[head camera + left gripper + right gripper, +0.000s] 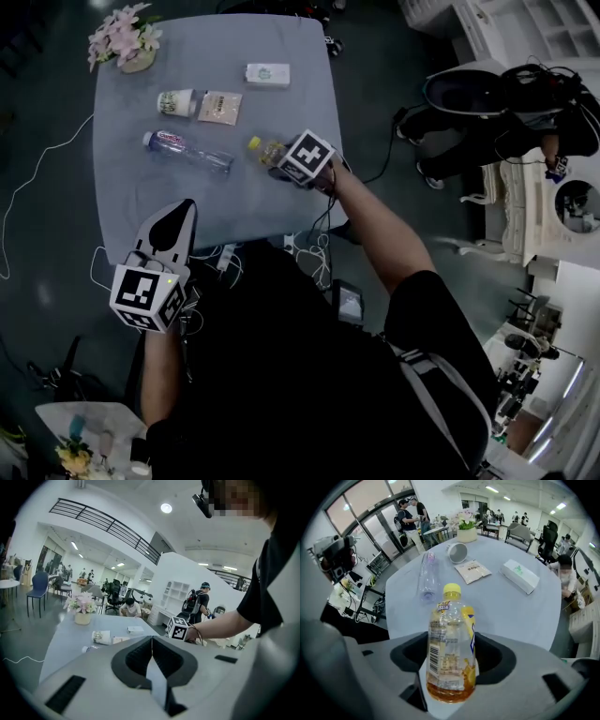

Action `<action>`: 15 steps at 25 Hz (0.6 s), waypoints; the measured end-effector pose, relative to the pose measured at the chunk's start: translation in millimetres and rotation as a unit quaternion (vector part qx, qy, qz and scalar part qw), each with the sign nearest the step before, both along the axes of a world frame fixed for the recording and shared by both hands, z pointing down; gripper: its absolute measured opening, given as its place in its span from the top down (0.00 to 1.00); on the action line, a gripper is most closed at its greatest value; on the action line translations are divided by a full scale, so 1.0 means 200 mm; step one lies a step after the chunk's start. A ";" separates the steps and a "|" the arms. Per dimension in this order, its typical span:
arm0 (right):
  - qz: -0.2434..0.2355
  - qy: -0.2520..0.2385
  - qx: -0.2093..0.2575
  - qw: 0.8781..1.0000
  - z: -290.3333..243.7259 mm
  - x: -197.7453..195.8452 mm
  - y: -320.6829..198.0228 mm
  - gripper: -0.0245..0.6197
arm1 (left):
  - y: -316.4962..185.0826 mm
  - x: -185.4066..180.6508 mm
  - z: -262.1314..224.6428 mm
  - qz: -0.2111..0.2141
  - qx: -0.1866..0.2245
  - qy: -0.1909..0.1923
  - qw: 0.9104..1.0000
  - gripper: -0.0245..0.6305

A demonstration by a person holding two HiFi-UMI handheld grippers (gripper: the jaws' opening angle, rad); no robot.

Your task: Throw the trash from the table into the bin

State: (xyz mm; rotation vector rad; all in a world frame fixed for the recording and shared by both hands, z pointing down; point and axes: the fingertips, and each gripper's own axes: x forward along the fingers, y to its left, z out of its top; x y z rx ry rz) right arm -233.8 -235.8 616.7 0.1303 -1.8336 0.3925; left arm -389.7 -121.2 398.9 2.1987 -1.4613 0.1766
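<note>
A clear bottle with a yellow cap and a little amber liquid [452, 653] lies on the grey table [122, 197] near its right edge. My right gripper [274, 161] points steeply down on it, and the jaws are shut on the bottle's body [265, 149]. A clear water bottle [187, 152] lies to its left. Farther back are a paper cup on its side [176, 101], a flat packet [219, 107] and a white box [267, 75]. My left gripper [181, 214] hovers at the table's near edge, jaws together and holding nothing [151, 641].
A pot of pink flowers [127, 42] stands at the table's far left corner. Cables trail on the dark floor [37, 159] beside the table. People and office chairs are beyond the table in the gripper views.
</note>
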 end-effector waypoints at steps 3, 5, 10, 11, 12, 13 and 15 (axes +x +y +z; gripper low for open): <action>0.021 -0.020 0.016 0.999 -0.11 -0.05 0.11 0.51 | 0.11 -0.03 -0.09 0.014 0.021 -0.004 1.000 0.94; 0.035 -0.036 0.025 0.998 -0.19 -0.11 0.19 0.51 | 0.18 -0.05 -0.14 0.032 0.034 -0.012 0.999 0.94; 0.049 -0.056 0.048 0.996 -0.36 -0.23 0.41 0.51 | 0.37 -0.12 -0.21 0.072 0.051 -0.018 0.996 0.94; 0.053 -0.061 0.051 0.995 -0.40 -0.25 0.46 0.51 | 0.40 -0.13 -0.22 0.078 0.054 -0.018 0.995 0.94; 0.057 -0.069 0.053 0.995 -0.45 -0.27 0.50 0.51 | 0.43 -0.14 -0.24 0.083 0.056 -0.019 0.995 0.94; 0.062 -0.077 0.055 0.994 -0.49 -0.29 0.53 0.51 | 0.46 -0.16 -0.25 0.087 0.058 -0.019 0.994 0.94; 0.069 -0.096 0.059 0.991 -0.59 -0.32 0.61 0.51 | 0.50 -0.16 -0.28 0.096 0.061 -0.017 0.993 0.94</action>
